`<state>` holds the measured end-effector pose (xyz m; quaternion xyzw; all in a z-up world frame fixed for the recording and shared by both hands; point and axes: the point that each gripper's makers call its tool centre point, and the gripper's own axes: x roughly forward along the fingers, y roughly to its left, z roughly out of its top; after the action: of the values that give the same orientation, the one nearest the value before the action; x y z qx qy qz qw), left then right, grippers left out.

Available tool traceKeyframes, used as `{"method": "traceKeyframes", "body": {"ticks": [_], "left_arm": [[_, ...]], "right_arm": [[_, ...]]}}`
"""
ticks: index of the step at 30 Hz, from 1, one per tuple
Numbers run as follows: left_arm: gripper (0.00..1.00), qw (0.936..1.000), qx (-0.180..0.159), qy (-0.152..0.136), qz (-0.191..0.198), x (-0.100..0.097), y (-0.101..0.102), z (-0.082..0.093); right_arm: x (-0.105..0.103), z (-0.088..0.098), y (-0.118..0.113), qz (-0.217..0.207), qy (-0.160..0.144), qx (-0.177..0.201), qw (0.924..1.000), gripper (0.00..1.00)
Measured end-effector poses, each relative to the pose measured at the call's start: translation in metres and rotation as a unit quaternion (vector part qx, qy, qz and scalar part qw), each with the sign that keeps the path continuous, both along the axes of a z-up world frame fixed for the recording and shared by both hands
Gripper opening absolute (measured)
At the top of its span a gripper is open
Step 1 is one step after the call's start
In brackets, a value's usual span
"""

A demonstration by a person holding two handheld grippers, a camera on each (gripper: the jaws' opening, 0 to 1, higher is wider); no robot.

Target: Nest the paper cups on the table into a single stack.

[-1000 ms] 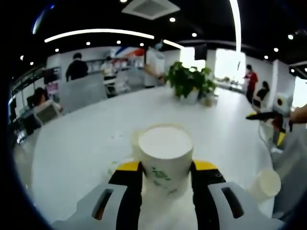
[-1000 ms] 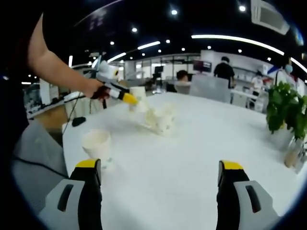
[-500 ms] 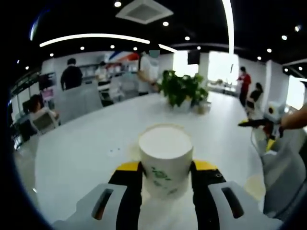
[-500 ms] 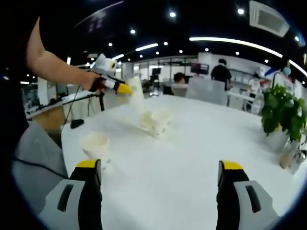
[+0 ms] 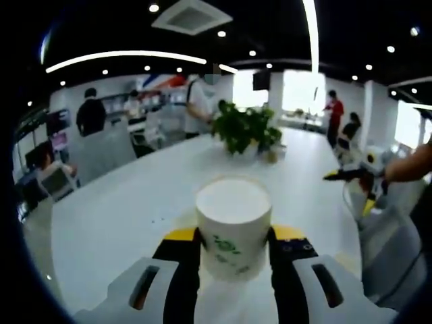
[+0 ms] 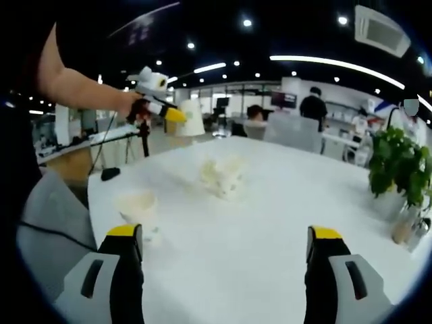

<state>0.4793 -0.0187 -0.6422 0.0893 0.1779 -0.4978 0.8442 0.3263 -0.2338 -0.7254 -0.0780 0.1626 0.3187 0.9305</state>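
My left gripper (image 5: 233, 253) is shut on a white paper cup (image 5: 233, 226) with a green print, held upside down above the white table (image 5: 121, 216). In the right gripper view the left gripper (image 6: 177, 116) holds that cup (image 6: 192, 119) raised at the far left. A cluster of paper cups (image 6: 222, 177) lies on the table (image 6: 270, 223) below and to its right. One single upright cup (image 6: 138, 208) stands near my right gripper's left jaw. My right gripper (image 6: 226, 260) is open with nothing between its jaws; it also appears in the left gripper view as the right gripper (image 5: 351, 185).
A potted green plant (image 6: 396, 174) stands on the table's far right side, seen as the plant (image 5: 246, 128) in the left gripper view. Several people and chairs are in the background. The person's arm (image 6: 74, 84) reaches in at the left.
My left gripper has lifted the cup up off the table, away from the cluster. The right gripper stays open and nearly still.
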Motion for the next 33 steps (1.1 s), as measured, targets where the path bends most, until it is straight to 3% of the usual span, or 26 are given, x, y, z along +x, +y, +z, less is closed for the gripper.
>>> {"method": "traceKeyframes", "body": {"ticks": [24,33], "left_arm": [[0.38,0.9972,-0.007,-0.019,-0.072,-0.059,-0.028,0.021],[0.38,0.9949,-0.029,-0.025,-0.093,-0.085,-0.036,0.032]], "right_arm": [[-0.003,0.023,0.016,0.014,-0.021,0.012,0.9996,0.99],[-0.004,0.046,0.029,0.028,-0.032,0.032,0.9986,0.98]]}}
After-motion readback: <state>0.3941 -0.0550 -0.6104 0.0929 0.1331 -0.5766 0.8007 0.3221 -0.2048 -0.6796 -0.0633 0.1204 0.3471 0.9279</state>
